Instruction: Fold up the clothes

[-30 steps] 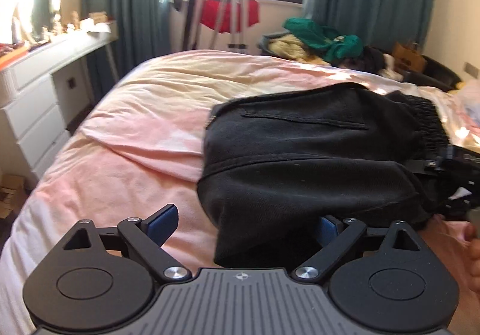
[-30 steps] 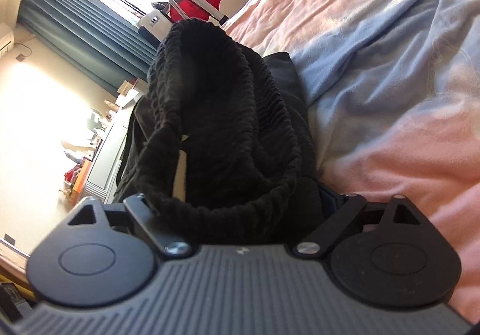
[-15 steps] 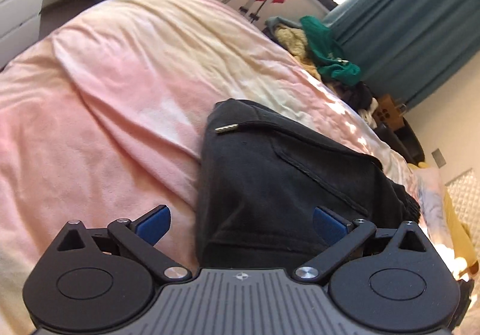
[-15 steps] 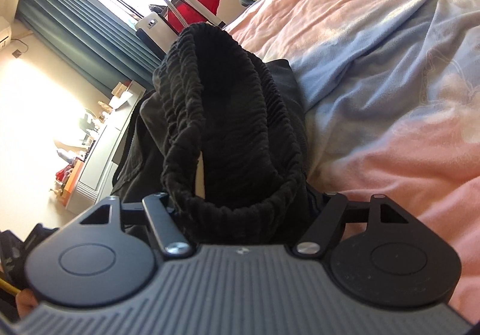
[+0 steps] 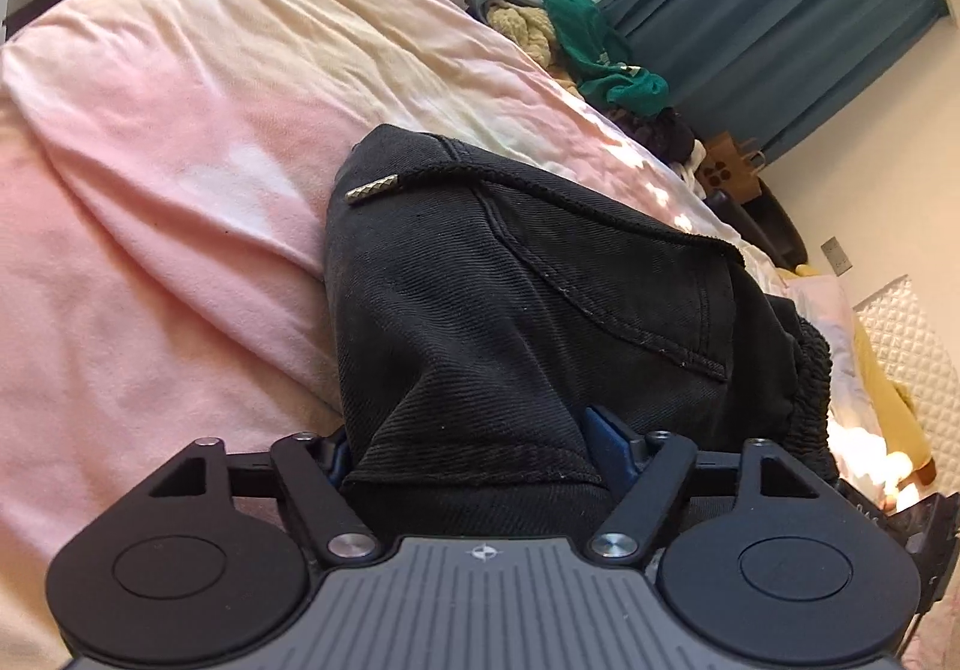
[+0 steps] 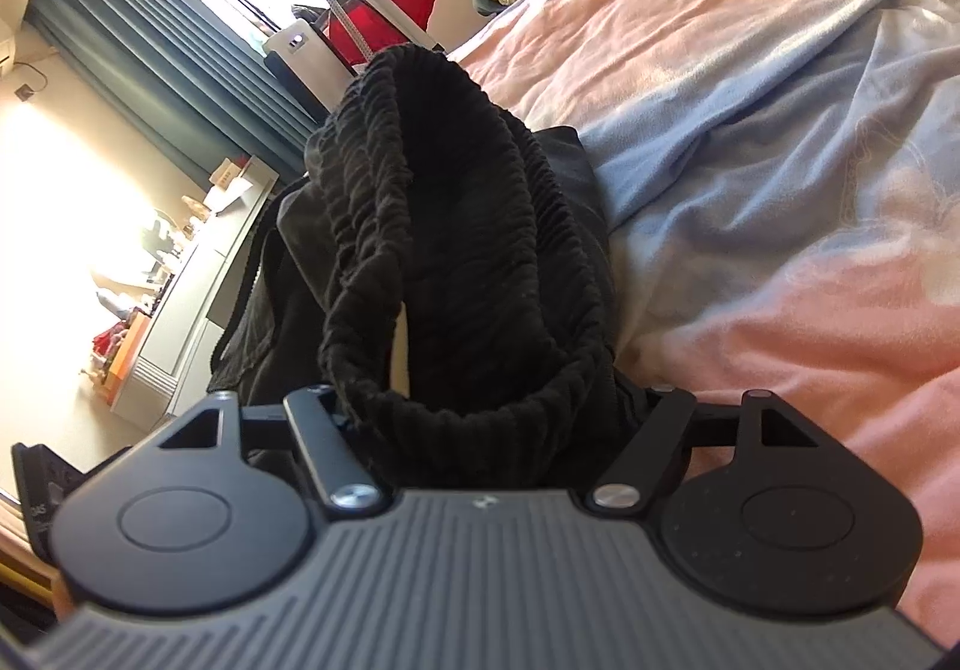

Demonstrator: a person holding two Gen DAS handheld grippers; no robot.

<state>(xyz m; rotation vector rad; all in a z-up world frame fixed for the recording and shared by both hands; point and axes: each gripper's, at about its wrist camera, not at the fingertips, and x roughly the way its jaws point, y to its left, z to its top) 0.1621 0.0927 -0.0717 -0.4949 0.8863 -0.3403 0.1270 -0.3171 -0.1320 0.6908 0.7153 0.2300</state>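
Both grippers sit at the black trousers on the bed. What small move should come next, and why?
Probably finish closing the left gripper: its jaws are closing with a thick fold of the black trousers between them, while the right gripper closes around the bunched elastic waistband. With both ends held, the garment could be lifted off the pink duvet to fold.

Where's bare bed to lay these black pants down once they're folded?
Free: the pink duvet left of the pants, out to the bed's rounded edge, and the blue-pink stretch on their other side. Crowded: the far end, by the green clothes pile.
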